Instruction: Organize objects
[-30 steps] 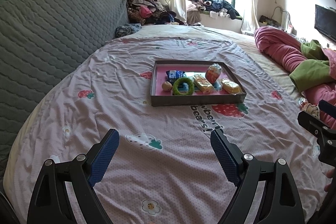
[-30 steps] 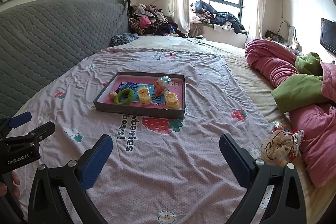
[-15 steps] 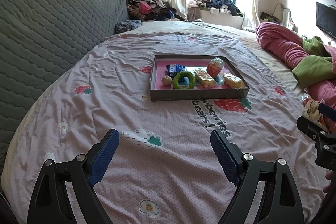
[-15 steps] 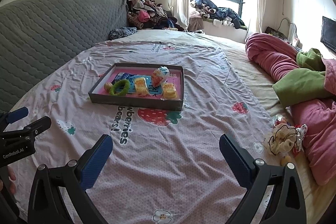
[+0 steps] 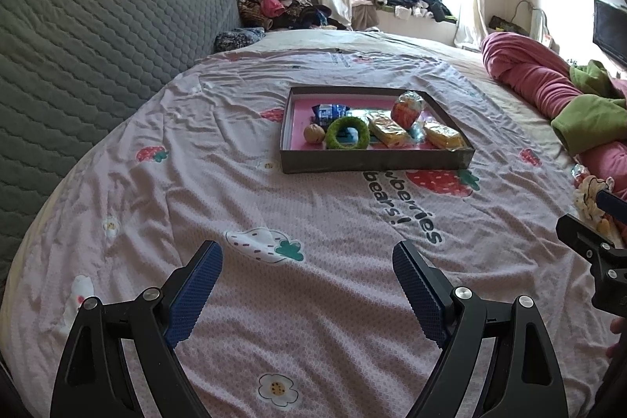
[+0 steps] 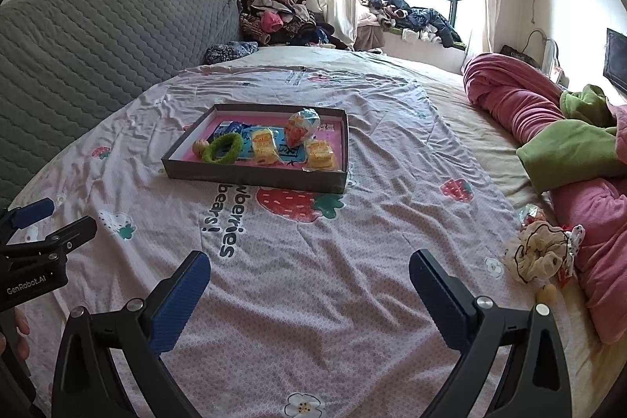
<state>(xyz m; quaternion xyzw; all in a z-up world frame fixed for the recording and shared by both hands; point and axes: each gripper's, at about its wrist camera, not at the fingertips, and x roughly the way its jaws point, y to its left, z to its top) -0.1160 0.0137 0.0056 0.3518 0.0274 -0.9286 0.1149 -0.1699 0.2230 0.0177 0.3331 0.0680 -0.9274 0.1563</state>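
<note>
A dark tray (image 5: 376,160) with a pink floor lies on the bed ahead; it also shows in the right wrist view (image 6: 254,178). It holds a green fuzzy ring (image 5: 347,133), a small tan ball (image 5: 314,133), a blue packet (image 5: 329,112), two yellow snack packs (image 5: 388,131) and an orange-and-white bag (image 5: 407,109). A cream scrunchie with small items (image 6: 539,255) lies on the sheet at the right, beside the pink blanket. My left gripper (image 5: 307,285) is open and empty above the sheet. My right gripper (image 6: 309,294) is open and empty too.
A grey quilted headboard (image 5: 78,46) runs along the left. A rolled pink and green blanket (image 6: 568,143) lies along the right side of the bed. Piles of clothes (image 5: 274,6) sit at the far end under the window.
Both grippers have tilted and drawn back slightly, so the tray sits a little lower and nearer in both views. Nothing was grasped or moved.
</note>
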